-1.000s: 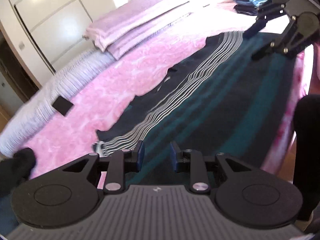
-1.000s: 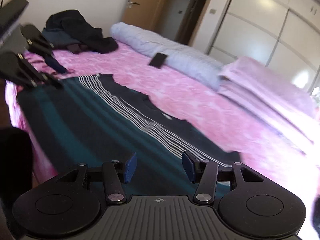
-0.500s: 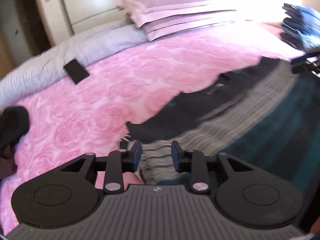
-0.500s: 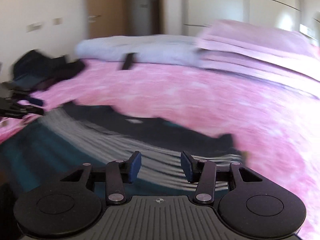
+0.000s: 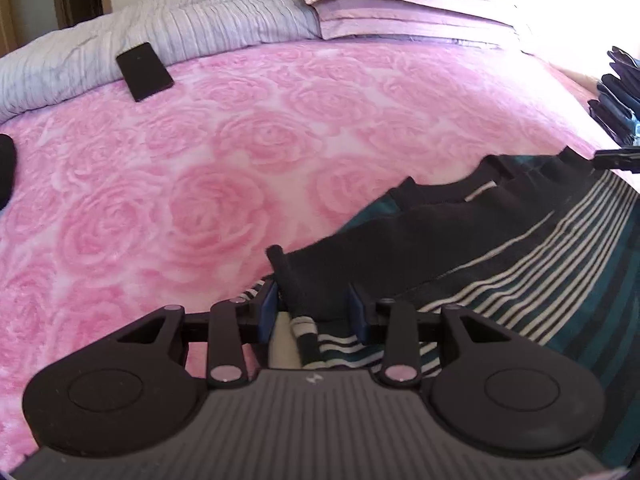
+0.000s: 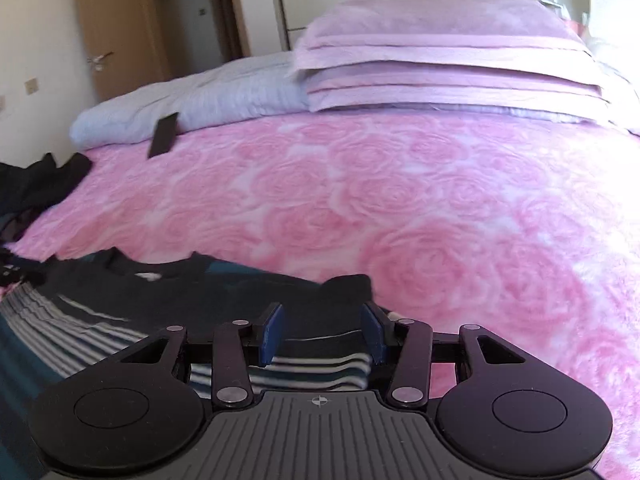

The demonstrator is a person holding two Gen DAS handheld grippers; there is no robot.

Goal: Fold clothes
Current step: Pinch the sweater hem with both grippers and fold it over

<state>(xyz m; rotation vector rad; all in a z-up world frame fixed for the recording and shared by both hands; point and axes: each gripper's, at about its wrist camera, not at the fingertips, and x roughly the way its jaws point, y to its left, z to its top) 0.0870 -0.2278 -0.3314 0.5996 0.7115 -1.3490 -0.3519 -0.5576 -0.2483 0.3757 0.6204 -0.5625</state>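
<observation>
Evidently, a black corner of the striped teal sweater (image 5: 500,264) is framed between each gripper's parted jaws, left gripper (image 5: 313,312) and right gripper (image 6: 322,334); it is spread on the pink rose bedspread (image 5: 200,184).

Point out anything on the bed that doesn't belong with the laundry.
A flat black rectangular object, perhaps a phone, lies askew at the far side, half on the grey quilt, half on the pink rose blanket. It is no garment and sits apart from the striped sweater.
</observation>
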